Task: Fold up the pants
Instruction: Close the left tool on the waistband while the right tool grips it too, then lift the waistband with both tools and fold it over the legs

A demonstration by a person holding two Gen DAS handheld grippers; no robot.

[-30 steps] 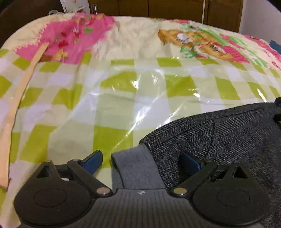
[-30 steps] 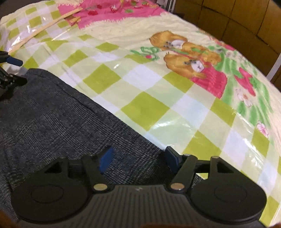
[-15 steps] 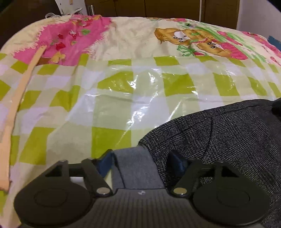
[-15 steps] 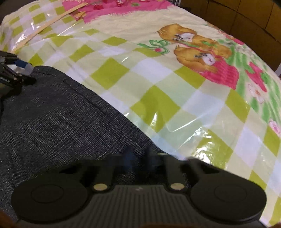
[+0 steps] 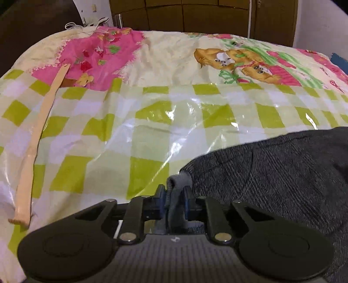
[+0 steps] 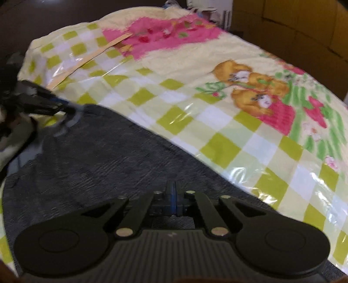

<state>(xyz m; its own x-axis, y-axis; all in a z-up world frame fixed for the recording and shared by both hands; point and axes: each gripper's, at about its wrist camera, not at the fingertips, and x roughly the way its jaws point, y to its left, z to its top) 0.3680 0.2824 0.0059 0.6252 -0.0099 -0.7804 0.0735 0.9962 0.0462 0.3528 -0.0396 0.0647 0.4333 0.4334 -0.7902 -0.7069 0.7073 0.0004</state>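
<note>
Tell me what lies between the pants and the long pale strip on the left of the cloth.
Nothing: in the left wrist view, only bare checked tablecloth separates the pants from the pale strip.

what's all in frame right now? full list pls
pants: 1, dark grey, spread on the bed's near side, lighter grey cuff pinched
bedsheet: 1, green-white checks with pink and bear prints, under glossy clear plastic
stick: 1, pale wood, long and flat, lying near the sheet's left edge
cabinets: brown wood, behind the bed
left tool: 1, black with blue pads, shut on the cuff
right tool: 1, black with blue pads, shut on the pants' edge
</note>
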